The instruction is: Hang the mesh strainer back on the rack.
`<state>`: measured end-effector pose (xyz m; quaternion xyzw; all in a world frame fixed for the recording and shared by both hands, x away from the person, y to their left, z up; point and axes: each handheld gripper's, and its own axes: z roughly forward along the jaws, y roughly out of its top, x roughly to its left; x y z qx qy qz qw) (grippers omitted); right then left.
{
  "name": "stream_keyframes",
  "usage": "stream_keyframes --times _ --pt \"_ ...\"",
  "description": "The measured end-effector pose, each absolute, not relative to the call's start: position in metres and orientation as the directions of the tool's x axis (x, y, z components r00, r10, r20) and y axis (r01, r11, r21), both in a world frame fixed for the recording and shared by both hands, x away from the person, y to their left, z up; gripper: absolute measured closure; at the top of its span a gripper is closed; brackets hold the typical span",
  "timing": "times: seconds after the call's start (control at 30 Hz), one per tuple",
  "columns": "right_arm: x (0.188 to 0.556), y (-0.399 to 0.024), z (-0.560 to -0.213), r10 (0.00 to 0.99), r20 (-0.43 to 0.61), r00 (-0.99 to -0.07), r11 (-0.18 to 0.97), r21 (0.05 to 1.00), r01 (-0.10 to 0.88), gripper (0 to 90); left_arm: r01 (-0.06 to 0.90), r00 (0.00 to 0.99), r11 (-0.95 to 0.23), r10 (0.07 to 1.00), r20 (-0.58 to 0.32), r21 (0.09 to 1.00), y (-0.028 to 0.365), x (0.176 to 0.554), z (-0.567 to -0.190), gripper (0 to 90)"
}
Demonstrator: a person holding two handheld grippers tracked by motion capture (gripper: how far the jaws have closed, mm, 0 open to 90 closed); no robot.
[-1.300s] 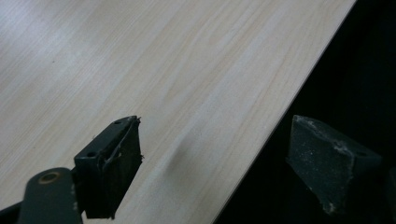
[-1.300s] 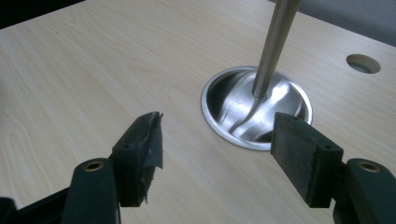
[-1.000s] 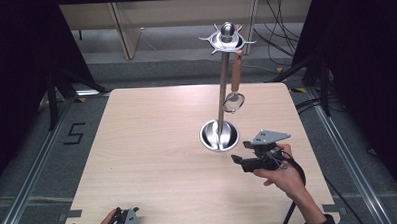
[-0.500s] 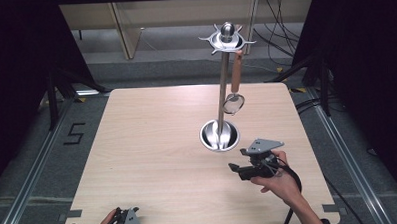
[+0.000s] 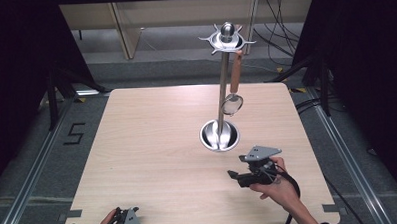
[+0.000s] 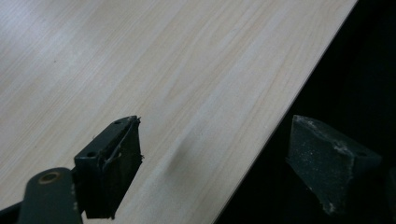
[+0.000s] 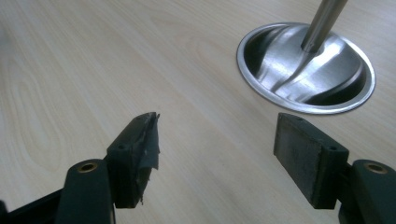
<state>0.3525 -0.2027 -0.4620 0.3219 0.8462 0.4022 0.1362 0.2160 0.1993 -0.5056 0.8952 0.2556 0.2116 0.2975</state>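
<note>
A steel utensil stand (image 5: 221,91) rises from a round dish base (image 5: 220,135) near the middle right of the wooden table (image 5: 152,143). From its spiked top ring (image 5: 227,39) hangs a spoon with a wooden handle (image 5: 234,83). My right gripper (image 5: 234,175) is held low over the table in front of the base, jaws open and empty; in the right gripper view the base (image 7: 306,67) lies just past its pads (image 7: 299,149). My left gripper (image 5: 124,223) sits at the table's front left edge, open and empty, one pad (image 6: 114,158) over the wood.
Dark curtains flank the table on both sides. A floor mark "5" (image 5: 73,133) lies left of the table. Cables (image 5: 284,39) run across the floor at the back right. Wooden furniture legs (image 5: 123,29) stand behind the table.
My right gripper has drawn back toward the front edge, away from the stand's base. The left gripper has stayed put.
</note>
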Motion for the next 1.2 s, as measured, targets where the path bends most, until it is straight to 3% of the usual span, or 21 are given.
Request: stream_keyframes --times 1.2 --pt "0.328 -0.198 -0.485 0.621 0.042 -0.782 0.507 0.740 0.442 30.2 0.331 0.781 -0.697 0.580 0.230 0.636 0.199 0.216 -0.506 16.8"
